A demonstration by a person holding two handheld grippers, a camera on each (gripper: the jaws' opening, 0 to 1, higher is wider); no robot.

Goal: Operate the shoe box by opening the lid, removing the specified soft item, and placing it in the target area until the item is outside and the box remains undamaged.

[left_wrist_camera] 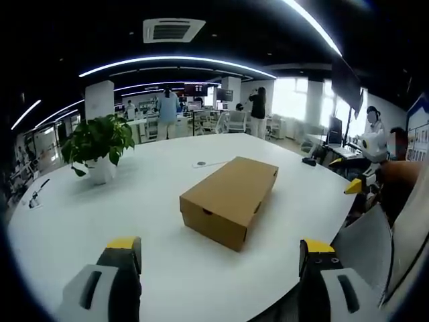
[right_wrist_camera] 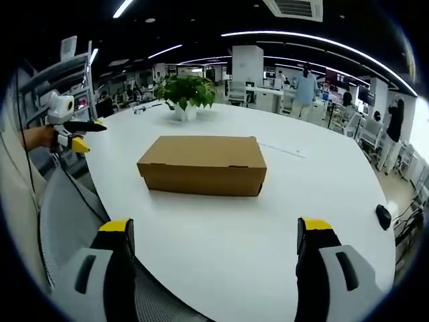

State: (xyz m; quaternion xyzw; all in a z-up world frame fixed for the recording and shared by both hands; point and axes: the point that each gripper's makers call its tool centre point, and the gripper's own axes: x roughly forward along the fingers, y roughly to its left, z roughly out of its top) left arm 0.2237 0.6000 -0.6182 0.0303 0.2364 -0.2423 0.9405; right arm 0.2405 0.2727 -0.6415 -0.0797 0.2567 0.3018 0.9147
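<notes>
Shoe box [left_wrist_camera: 230, 199], brown cardboard with its lid closed, lies on the white table [left_wrist_camera: 100, 221], well apart from both claws. To the box's left in the left gripper view stands a potted plant [left_wrist_camera: 98, 144]. The left claw [left_wrist_camera: 221, 251] is spread wide and holds nothing, short of the box. The right claw [right_wrist_camera: 214, 231] is likewise spread wide and empty, near the table's edge.

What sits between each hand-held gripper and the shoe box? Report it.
Nothing visible. In both views, bare white table runs from the open jaws of the left hand-held gripper and the right hand-held gripper to the closed shoe box. The potted plant stands beyond the box.
</notes>
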